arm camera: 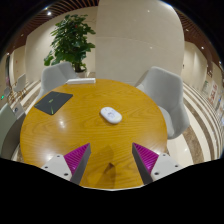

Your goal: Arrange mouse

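White mouse [111, 116] sits just right of frame centre on the round wooden tabletop [70, 135], well ahead of the gripper [111, 161] and apart from everything else. Likely light, rigid plastic shell, smooth and rounded on top, so probably slippery (a pinch from above could squirt it out). Best hold looks like the two long flanks, low on the body, across the narrow width. Long axis runs roughly from upper left to lower right of the frame, slightly tilted; which end is the front I cannot tell, no buttons or wheel readable. Gripper is wide apart and holds nothing, magenta pads [76, 155] showing at lower centre with bare tabletop between them. Dark mouse pad [53, 102] lies at left of the tabletop, well apart from the mouse. Grey chairs [165, 92] stand at upper left and right, potted plant [72, 40] at upper left behind.
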{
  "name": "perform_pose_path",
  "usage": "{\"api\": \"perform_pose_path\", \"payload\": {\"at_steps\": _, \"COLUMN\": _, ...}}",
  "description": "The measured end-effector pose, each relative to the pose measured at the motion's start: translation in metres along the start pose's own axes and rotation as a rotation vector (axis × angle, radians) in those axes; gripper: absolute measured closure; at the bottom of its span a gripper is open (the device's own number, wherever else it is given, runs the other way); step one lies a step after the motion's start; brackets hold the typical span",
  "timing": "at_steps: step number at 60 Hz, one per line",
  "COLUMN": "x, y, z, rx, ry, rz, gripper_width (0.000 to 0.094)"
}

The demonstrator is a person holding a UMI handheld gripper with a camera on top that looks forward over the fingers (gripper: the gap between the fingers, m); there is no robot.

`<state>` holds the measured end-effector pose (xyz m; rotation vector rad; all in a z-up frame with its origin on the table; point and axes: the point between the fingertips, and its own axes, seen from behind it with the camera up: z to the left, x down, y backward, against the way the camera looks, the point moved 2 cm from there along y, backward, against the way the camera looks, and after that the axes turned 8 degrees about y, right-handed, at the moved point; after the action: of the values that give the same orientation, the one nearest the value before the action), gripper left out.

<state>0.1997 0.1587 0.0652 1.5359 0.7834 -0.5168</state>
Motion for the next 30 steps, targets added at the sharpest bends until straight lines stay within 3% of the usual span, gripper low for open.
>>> {"api": "perform_pose_path", "payload": {"at_steps": 30, "x": -0.051, "y": -0.152, "z": -0.015, "rx": 0.054, "ry": 0.006, "rz": 0.006, "gripper_width": 0.0070}}
